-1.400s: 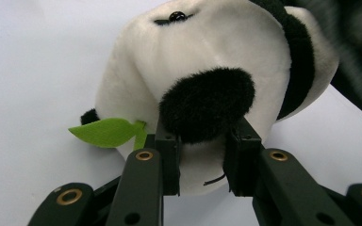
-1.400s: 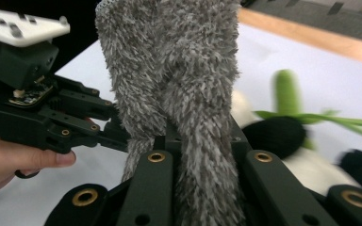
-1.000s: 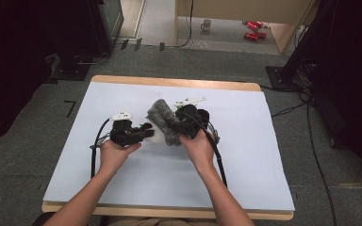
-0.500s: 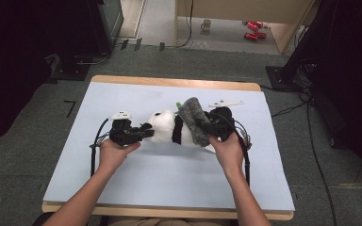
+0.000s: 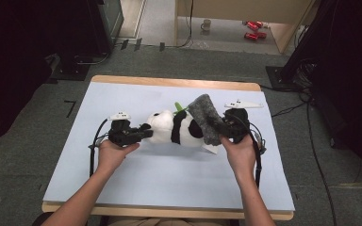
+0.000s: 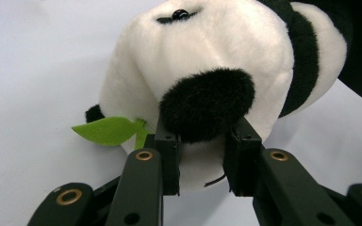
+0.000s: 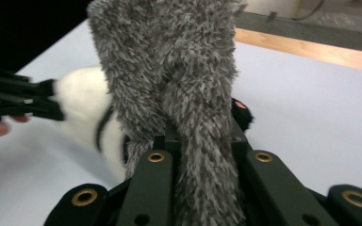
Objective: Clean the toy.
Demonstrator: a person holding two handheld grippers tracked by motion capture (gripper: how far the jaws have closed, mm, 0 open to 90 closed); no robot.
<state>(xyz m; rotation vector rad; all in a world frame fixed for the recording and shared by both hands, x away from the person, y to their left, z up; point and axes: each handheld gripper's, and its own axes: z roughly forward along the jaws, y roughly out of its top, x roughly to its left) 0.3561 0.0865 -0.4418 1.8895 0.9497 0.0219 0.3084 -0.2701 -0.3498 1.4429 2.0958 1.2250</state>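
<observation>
High view: the left gripper (image 5: 143, 132) has its jaws clamped on a black ear of the black-and-white plush panda (image 5: 176, 128) lying on the pale blue bench (image 5: 169, 174); beyond it, the right gripper (image 5: 220, 127) pinches the shaggy grey fabric cover (image 5: 204, 117) between closed jaws. Keep the ear anchored while drawing the cover steadily away.

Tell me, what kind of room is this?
Probably a lab or workshop: a table under a pale sheet, cables trailing over grey carpet, dark equipment stands behind, and a mug and red cans left on the floor.
</observation>
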